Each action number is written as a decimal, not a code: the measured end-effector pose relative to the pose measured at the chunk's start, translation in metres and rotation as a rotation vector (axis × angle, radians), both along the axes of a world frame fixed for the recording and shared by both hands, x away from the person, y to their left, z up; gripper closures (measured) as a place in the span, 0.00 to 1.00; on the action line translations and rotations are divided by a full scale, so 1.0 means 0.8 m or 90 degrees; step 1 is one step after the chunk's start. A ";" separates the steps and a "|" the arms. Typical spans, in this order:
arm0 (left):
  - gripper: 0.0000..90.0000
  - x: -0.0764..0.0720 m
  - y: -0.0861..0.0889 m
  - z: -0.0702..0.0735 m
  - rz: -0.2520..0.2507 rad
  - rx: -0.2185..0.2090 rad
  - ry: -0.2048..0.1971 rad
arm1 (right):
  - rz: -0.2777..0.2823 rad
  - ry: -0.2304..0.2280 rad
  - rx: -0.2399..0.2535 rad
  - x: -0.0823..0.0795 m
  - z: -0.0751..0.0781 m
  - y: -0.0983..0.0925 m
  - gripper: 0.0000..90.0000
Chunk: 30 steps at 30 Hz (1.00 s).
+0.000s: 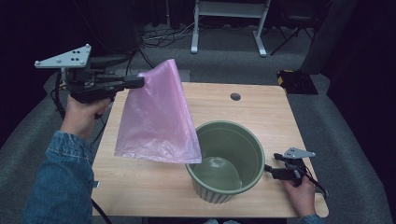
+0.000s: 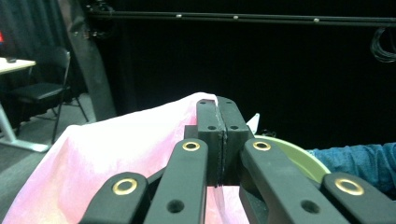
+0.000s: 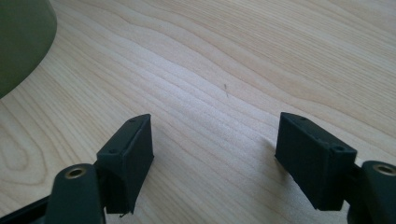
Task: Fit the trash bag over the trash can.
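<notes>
Early stage: left claw [image 1: 140, 81] is pinching the top of the pink bag [image 1: 156, 119], lifted just left of the green bin [image 1: 229, 161], bag not yet inside; right claw [image 3: 212, 158] rests spread and empty on the tabletop [image 1: 261, 112].

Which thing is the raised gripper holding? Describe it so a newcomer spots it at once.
Start at the wooden table and its green ribbed bin. Left of the bin hangs a pink plastic bag, pinched at its top corner by the left gripper. It is the one pink, translucent thing.
</notes>
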State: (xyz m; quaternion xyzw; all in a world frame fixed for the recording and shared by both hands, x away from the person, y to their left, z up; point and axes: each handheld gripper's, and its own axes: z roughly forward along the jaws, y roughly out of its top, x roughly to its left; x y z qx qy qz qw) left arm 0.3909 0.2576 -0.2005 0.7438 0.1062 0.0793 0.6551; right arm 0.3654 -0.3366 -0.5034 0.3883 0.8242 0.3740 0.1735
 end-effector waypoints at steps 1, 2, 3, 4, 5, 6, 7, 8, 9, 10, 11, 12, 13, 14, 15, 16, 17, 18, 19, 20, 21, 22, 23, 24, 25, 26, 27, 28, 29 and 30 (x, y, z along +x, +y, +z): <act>0.99 0.001 -0.005 0.001 -0.003 0.001 -0.001 | 0.000 0.000 -0.001 0.000 0.000 0.000 0.30; 0.99 0.002 -0.011 0.002 -0.005 0.003 -0.001 | 0.000 0.000 -0.001 0.000 0.000 0.000 0.30; 0.99 0.003 -0.017 0.002 -0.009 0.003 -0.002 | 0.000 -0.001 -0.001 0.000 0.000 0.000 0.30; 0.99 0.005 -0.022 0.003 -0.014 0.004 -0.002 | 0.000 0.000 -0.001 0.000 0.000 0.000 0.30; 0.99 0.006 -0.028 0.003 -0.019 0.006 -0.001 | 0.000 0.000 -0.001 0.000 0.000 0.000 0.30; 0.99 0.008 -0.036 0.003 -0.023 0.012 -0.002 | 0.000 0.000 -0.001 0.000 0.000 0.000 0.30; 0.99 0.010 -0.043 0.003 -0.027 0.016 -0.001 | 0.001 0.000 -0.001 0.000 0.000 0.000 0.30; 0.99 0.010 -0.046 0.003 -0.029 0.017 -0.001 | 0.001 0.000 -0.001 0.000 0.000 0.000 0.30; 0.99 0.011 -0.051 0.003 -0.032 0.019 -0.001 | 0.001 0.000 -0.001 0.000 0.000 0.000 0.30; 0.99 0.013 -0.056 0.003 -0.036 0.020 -0.002 | 0.001 0.000 -0.001 0.000 0.000 0.000 0.30; 0.99 0.014 -0.061 0.003 -0.040 0.020 -0.002 | 0.001 0.000 -0.001 0.000 0.000 0.000 0.30; 0.99 0.015 -0.066 0.003 -0.044 0.019 -0.002 | 0.001 0.000 -0.001 0.000 0.000 0.000 0.30; 0.99 0.016 -0.071 0.003 -0.047 0.018 0.000 | 0.001 0.000 -0.001 0.000 0.000 0.000 0.30; 0.99 0.016 -0.076 0.003 -0.051 0.019 0.000 | 0.002 0.000 0.000 0.000 0.000 0.000 0.30; 0.99 0.018 -0.081 0.003 -0.054 0.021 -0.001 | 0.002 0.000 0.000 0.000 0.000 0.000 0.30; 0.99 0.019 -0.086 0.003 -0.057 0.022 -0.002 | 0.002 0.000 0.000 0.000 0.000 0.000 0.30; 0.99 0.019 -0.091 0.003 -0.060 0.025 -0.002 | 0.002 0.000 0.000 0.000 0.000 0.000 0.29; 0.99 0.020 -0.096 0.003 -0.064 0.024 -0.002 | 0.003 0.000 0.000 0.000 0.000 0.000 0.29; 0.99 0.021 -0.101 0.003 -0.067 0.025 -0.002 | 0.003 0.000 0.000 0.000 0.000 0.000 0.29; 0.99 0.022 -0.106 0.003 -0.070 0.024 -0.003 | 0.003 0.000 0.000 0.000 0.000 0.000 0.29; 0.99 0.023 -0.110 0.003 -0.071 0.024 -0.005 | 0.003 0.000 0.000 0.000 0.000 0.000 0.29; 0.99 0.023 -0.115 0.003 -0.074 0.024 -0.005 | 0.003 0.000 0.000 0.000 0.000 0.000 0.29; 0.99 0.024 -0.120 0.003 -0.077 0.024 -0.005 | 0.003 0.001 0.000 0.000 0.000 0.000 0.29; 0.99 0.025 -0.125 0.003 -0.080 0.025 -0.006 | 0.003 0.001 0.000 0.000 0.000 0.000 0.29; 0.99 0.025 -0.130 0.003 -0.082 0.026 -0.006 | 0.003 0.001 0.000 0.000 0.000 0.000 0.29; 0.99 0.026 -0.134 0.002 -0.084 0.029 -0.007 | 0.004 0.001 0.000 0.000 0.000 0.000 0.29; 0.99 0.028 -0.139 0.002 -0.086 0.029 -0.008 | 0.004 0.001 0.000 0.000 0.000 0.000 0.29; 0.99 0.028 -0.143 0.001 -0.087 0.029 -0.006 | 0.004 0.001 0.000 0.000 0.000 0.000 0.28; 0.99 0.029 -0.147 0.001 -0.087 0.032 -0.007 | 0.004 0.000 -0.001 0.000 0.000 0.001 0.28; 0.99 0.030 -0.152 0.000 -0.086 0.035 -0.009 | 0.004 0.000 -0.001 0.000 0.000 0.001 0.28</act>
